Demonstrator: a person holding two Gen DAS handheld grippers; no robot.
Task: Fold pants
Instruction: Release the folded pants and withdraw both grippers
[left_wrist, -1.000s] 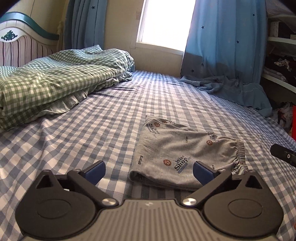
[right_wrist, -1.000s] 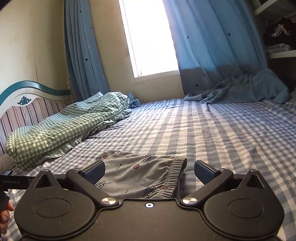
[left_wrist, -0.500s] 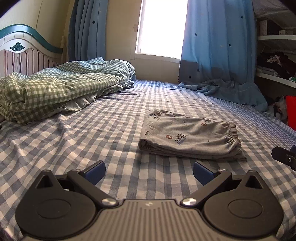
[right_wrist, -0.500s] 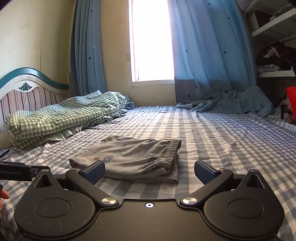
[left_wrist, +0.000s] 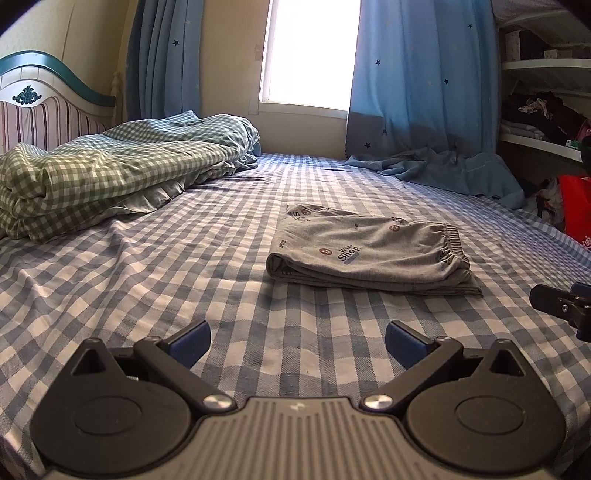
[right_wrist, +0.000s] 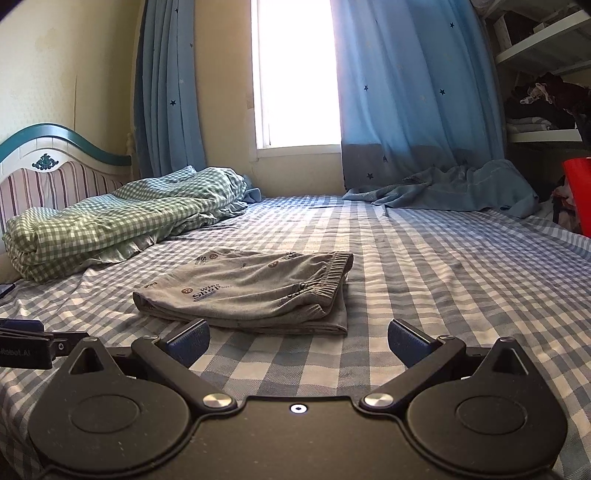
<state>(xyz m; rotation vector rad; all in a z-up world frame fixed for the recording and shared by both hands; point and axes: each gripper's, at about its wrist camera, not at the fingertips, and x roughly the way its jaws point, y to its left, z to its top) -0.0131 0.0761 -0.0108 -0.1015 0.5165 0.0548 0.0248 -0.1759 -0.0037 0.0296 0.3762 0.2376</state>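
Observation:
The grey printed pants (left_wrist: 369, 251) lie folded into a flat rectangle on the blue checked bed, waistband to the right. They also show in the right wrist view (right_wrist: 251, 291). My left gripper (left_wrist: 297, 341) is open and empty, low over the sheet, well short of the pants and to their left. My right gripper (right_wrist: 298, 341) is open and empty, just in front of the pants' near edge. The right gripper's tip shows at the right edge of the left wrist view (left_wrist: 561, 301); the left gripper's tip shows at the left edge of the right wrist view (right_wrist: 26, 343).
A green checked duvet (left_wrist: 110, 173) is bunched at the left by the striped headboard (right_wrist: 55, 173). A blue curtain (left_wrist: 443, 173) spills onto the far right of the bed. Shelves with clothes (left_wrist: 543, 110) and a red container (right_wrist: 578, 192) stand at the right.
Both grippers have drawn back and lowered away from the pants, which now lie farther ahead in both views. The pants have not moved.

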